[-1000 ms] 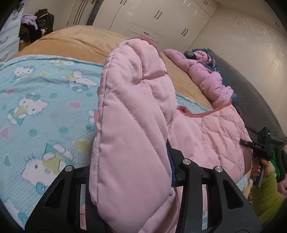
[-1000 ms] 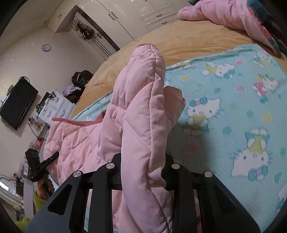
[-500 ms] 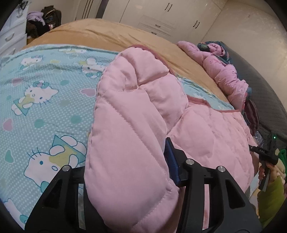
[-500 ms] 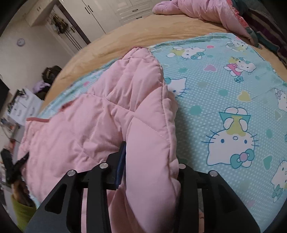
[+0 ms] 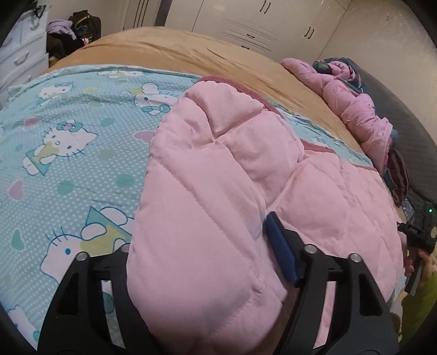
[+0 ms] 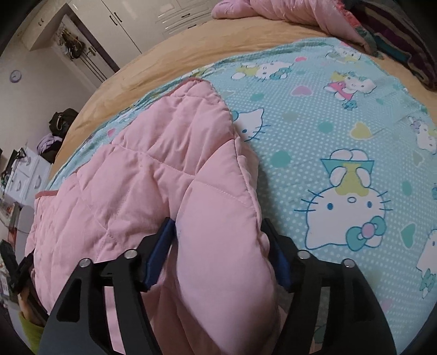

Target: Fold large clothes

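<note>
left wrist view: hello kitty sheet (image 5: 68,153) filling the left half, tan blanket (image 5: 174,57) up top, white wardrobes (image 5: 245,24) behind. pink quilted jacket (image 5: 218,191) bulging through the middle and spreading flat to the right. left gripper (image 5: 207,262) at the bottom, jaws just been opening, jacket fold between them, blue pad (image 5: 281,254) standing off the fabric. right wrist view: jacket (image 6: 153,177) on the left and centre, sheet (image 6: 327,142) on the right. right gripper (image 6: 218,262) low centre, also just been opening, padded fold loose between the blue pads (image 6: 158,254), no longer pinched.
</note>
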`<state>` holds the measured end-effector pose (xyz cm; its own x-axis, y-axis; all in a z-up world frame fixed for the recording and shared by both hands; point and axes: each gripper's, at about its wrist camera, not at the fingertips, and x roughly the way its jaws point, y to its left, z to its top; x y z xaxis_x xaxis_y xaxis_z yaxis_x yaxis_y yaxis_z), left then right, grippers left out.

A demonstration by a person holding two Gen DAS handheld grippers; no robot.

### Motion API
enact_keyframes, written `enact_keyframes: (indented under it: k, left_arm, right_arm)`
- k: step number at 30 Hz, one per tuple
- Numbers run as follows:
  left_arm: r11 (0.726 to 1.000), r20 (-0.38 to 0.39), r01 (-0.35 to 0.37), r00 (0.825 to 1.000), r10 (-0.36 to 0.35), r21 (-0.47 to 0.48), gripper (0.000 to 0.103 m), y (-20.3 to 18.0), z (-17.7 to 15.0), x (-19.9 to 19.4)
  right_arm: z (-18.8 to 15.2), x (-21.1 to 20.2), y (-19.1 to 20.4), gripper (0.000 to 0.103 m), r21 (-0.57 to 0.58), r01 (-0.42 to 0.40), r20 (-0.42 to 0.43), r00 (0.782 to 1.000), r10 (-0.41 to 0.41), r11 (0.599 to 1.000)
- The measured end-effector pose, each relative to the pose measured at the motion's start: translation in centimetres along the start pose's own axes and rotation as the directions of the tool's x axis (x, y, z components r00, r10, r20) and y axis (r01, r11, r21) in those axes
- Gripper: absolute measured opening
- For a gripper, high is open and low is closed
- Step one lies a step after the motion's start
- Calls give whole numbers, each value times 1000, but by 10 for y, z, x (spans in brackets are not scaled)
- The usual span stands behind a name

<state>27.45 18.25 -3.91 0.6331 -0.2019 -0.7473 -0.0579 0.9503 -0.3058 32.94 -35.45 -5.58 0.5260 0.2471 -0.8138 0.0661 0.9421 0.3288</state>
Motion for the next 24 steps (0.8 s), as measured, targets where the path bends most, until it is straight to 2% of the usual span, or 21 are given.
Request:
enact_keyframes:
  k: [2, 4, 5, 6, 8, 15, 17, 19, 24]
  left_arm:
    - [1000, 6, 6, 1000, -6, -4, 77, -2, -1, -5]
    - [1000, 19, 17, 1000, -17, 1, 86, -7, -1, -12]
    - [1000, 26, 13, 1000, -13, 8, 92, -10, -2, -17]
    - [1000, 32, 8, 999, -8, 14, 94, -13, -1, -22]
    - [1000, 47, 7, 999, -8, 13, 94, -18, -1, -31]
    - [1000, 140, -23, 990, 25, -18, 94, -34, -14, -81]
    - [999, 163, -47, 985, 47, -4, 94, -39, -16, -96]
    - [999, 206, -51, 977, 46, 18, 94, -46, -19, -116]
    - [995, 277, -69, 960, 45, 78, 94, -70, -29, -159]
  right_arm:
    - [-2, -9, 3, 71, -17, 3, 25, 1000, -3, 1000]
    - [-4, -20, 7, 85, -42, 15, 57, 998, -13, 999]
    - [-5, -25, 10, 86, -52, 20, 76, 997, -17, 998]
    - [-5, -35, 13, 87, -70, 30, 100, 995, -23, 997]
    - [-6, -51, 18, 88, -99, 45, 135, 990, -32, 994]
    - [-19, -114, 30, 88, -166, 27, 240, 971, 14, 986]
    - [-26, -131, 33, 89, -177, 10, 258, 966, 36, 984]
    - [-33, -144, 36, 99, -177, 5, 277, 960, 45, 984]
    - [-58, -175, 43, 99, -183, -31, 316, 945, 89, 983]
